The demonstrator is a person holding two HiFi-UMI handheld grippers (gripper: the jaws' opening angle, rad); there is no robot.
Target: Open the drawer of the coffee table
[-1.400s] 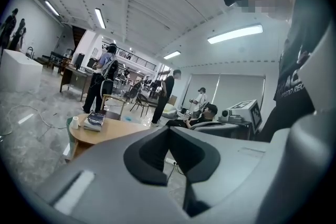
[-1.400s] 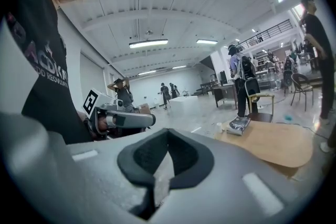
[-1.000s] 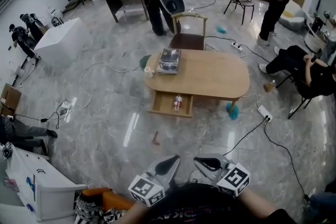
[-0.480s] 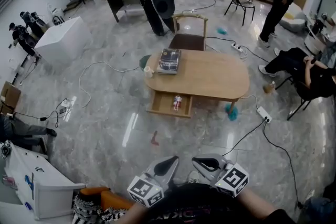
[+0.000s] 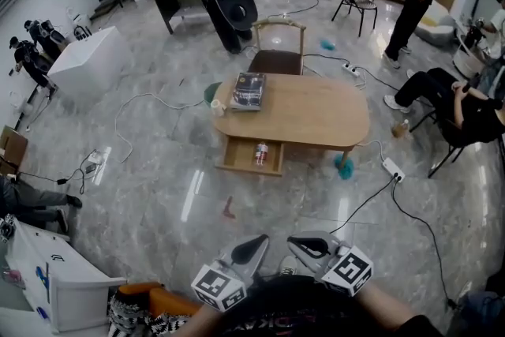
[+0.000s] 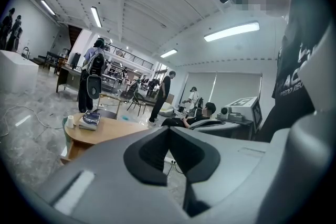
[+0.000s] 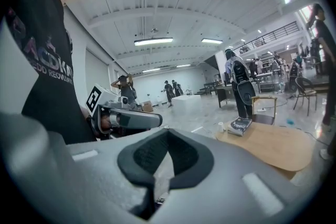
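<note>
The oval wooden coffee table stands mid-floor, a few steps ahead of me. Its drawer is pulled out on the near left side, with a small can lying inside. A book and a white cup rest on the tabletop. My left gripper and right gripper are held side by side close to my chest, far from the table, both shut with nothing in them. The left gripper view shows the table beyond the shut left gripper. In the right gripper view, the table lies past the shut right gripper.
A wooden chair stands behind the table. Cables and a power strip trail over the floor at the right, near a teal object. A seated person is at the right, a white cabinet at the lower left.
In the head view the table and room have shifted slightly up and left. The person with the backpack at the back has moved. Both grippers have kept still and shut.
</note>
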